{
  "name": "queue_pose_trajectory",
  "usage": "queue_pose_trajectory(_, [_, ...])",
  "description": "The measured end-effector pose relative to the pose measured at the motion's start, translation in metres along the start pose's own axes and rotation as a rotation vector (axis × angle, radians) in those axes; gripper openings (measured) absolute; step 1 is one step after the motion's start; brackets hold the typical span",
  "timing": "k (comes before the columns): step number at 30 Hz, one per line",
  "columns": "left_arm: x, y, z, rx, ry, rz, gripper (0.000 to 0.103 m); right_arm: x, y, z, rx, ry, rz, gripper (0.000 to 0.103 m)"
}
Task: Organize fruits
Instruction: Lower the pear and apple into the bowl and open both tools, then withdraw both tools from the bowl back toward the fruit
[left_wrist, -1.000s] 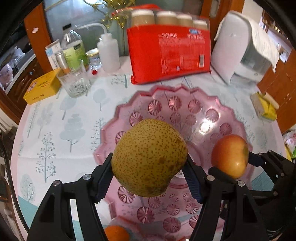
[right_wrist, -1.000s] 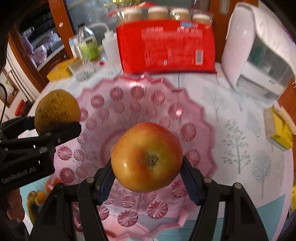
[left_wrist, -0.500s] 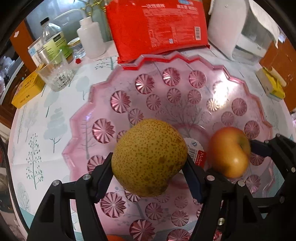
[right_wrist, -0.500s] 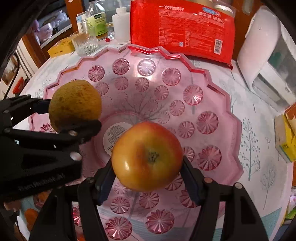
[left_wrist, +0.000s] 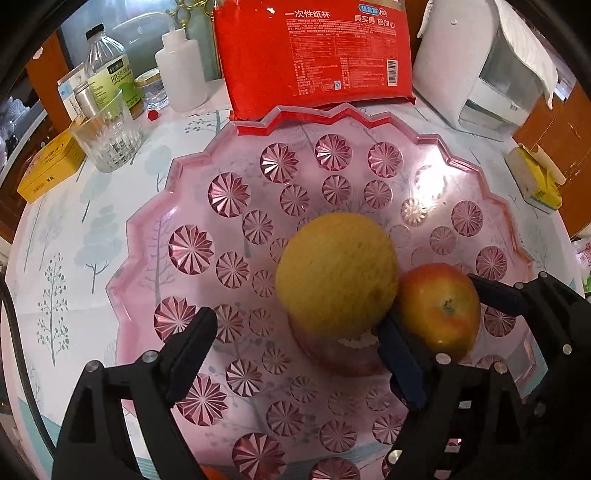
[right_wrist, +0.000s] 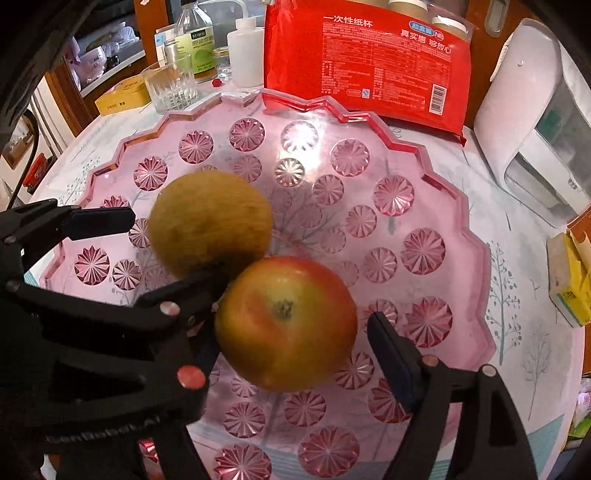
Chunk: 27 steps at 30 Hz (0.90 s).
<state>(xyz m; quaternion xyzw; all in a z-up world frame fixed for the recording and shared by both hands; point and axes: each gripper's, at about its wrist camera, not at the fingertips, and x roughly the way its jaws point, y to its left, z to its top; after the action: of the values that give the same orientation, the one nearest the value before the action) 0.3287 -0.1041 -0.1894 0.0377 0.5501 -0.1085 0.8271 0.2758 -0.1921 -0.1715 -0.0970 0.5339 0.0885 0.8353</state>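
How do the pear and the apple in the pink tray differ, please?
The pear is dull yellow-brown all over; the apple is glossy, red blending into yellow. The pear looks somewhat larger than the apple. The apple shows a dark stem pit facing the cameras; the pear shows none. Both are roundish, sit side by side in the pink tray, and neither is gripped now.

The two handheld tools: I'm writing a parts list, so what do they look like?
Both the left tool and the right tool have matte black angular fingers with dark blue pads and silver screw heads. The left tool's body carries faint lettering that is too blurred to read.
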Motion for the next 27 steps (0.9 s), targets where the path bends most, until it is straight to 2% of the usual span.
queue_pose_trajectory(8, [-0.005,-0.001,-0.004,0.003,-0.035,0.014,0.087,0.000,0.001,0.000,0.009,-0.002,0.003,0.081])
queue_pose_trajectory(13, [-0.017,0.006,-0.003,-0.053,-0.037,-0.028,0.087,-0.007,-0.004,0.000,0.044,-0.020,0.024,0.081])
queue_pose_trajectory(21, [-0.044,0.012,-0.006,-0.080,-0.064,-0.051,0.088,-0.034,-0.019,-0.002,0.141,-0.072,0.062,0.083])
queue_pose_trajectory(27, [-0.071,0.014,-0.015,-0.101,-0.103,-0.066,0.088,-0.056,-0.017,-0.007,0.167,-0.097,0.072,0.083])
